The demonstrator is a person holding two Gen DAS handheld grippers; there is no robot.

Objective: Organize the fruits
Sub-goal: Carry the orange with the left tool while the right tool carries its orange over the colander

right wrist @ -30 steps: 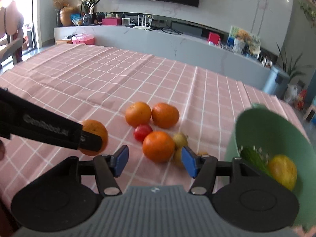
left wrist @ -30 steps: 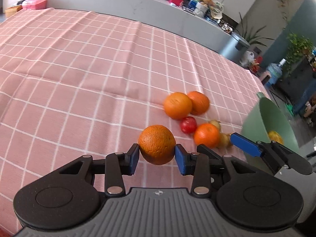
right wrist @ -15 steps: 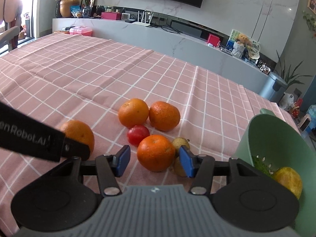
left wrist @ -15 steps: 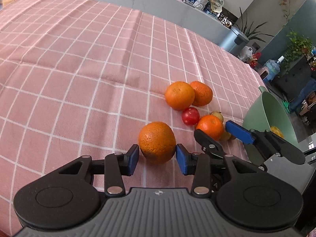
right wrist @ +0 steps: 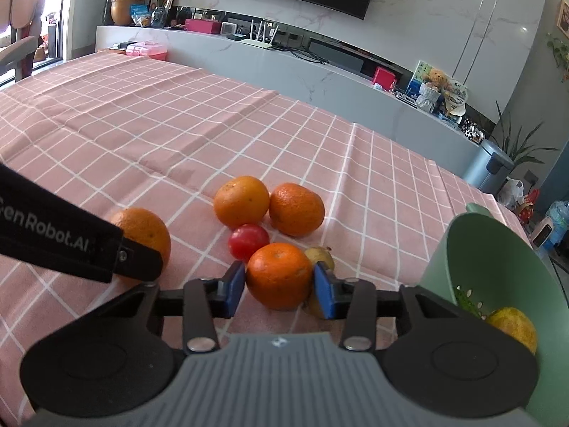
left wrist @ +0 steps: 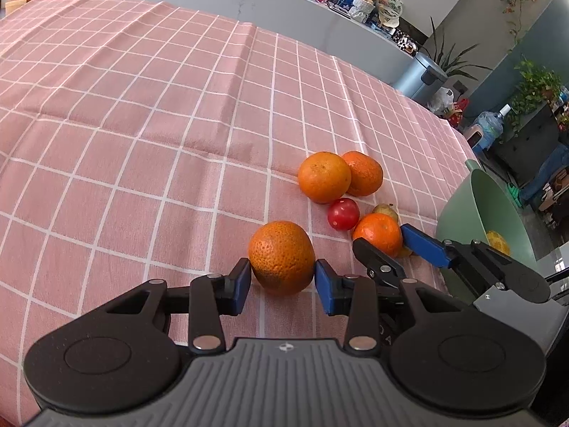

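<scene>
My left gripper [left wrist: 282, 281] is shut on a dimpled orange [left wrist: 281, 257] just above the pink checked cloth [left wrist: 149, 114]; that orange also shows in the right wrist view [right wrist: 144, 233]. My right gripper [right wrist: 280, 286] has its blue pads against both sides of a smaller orange [right wrist: 279, 275], also seen in the left wrist view [left wrist: 378, 233]. Two more oranges [right wrist: 242, 201] [right wrist: 297, 208], a red tomato [right wrist: 248, 242] and a small yellowish fruit [right wrist: 320, 254] lie close behind it.
A green bowl [right wrist: 476, 249] stands tilted at the right, holding a yellow fruit [right wrist: 514, 323] and something green. A grey counter [right wrist: 284, 67] with boxes and ornaments runs behind the table. A bin [right wrist: 489, 167] stands beyond the table's far right corner.
My right gripper moved forward and closed on the smaller orange. My left gripper stayed shut on its orange and lowered toward the cloth.
</scene>
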